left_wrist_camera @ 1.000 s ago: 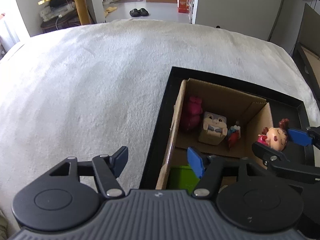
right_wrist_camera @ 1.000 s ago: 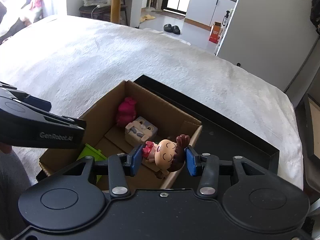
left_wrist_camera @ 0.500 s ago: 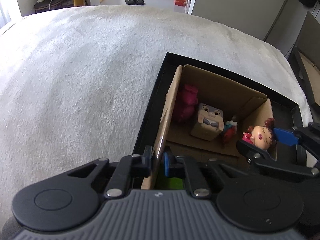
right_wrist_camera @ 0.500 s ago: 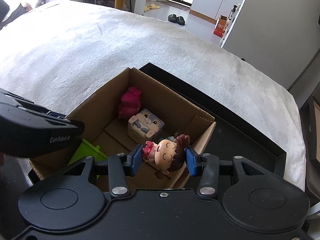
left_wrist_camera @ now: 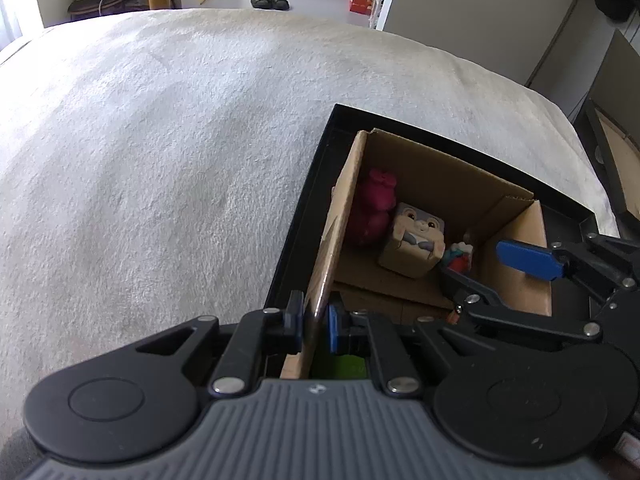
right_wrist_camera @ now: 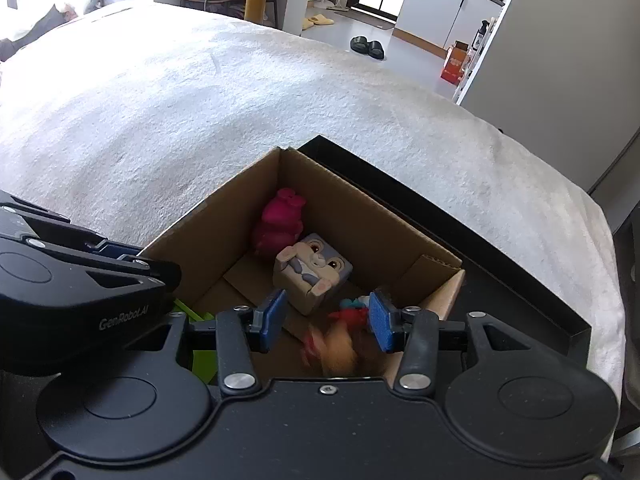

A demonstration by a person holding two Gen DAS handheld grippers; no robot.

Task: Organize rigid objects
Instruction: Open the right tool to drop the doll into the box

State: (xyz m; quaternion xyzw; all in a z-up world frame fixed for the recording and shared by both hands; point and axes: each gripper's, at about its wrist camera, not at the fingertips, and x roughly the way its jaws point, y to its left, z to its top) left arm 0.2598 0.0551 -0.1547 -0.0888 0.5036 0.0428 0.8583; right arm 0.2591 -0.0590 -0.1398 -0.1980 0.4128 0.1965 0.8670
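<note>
Right wrist view shows the doll (right_wrist_camera: 334,350), a blur, low between the spread jaws of the right gripper (right_wrist_camera: 326,322). It looks let go and is dropping into the cardboard box (right_wrist_camera: 372,220), right under those jaws. The left gripper (left_wrist_camera: 314,326) has its jaws pinching the near wall of the box. I think that keeps it steady.

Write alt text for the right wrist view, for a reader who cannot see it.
The right gripper hangs open over a cardboard box, with a blurred doll figure below its blue pads. In the box lie a magenta toy, a square bunny-faced toy and something green; the left gripper clamps the box's wall.
</note>
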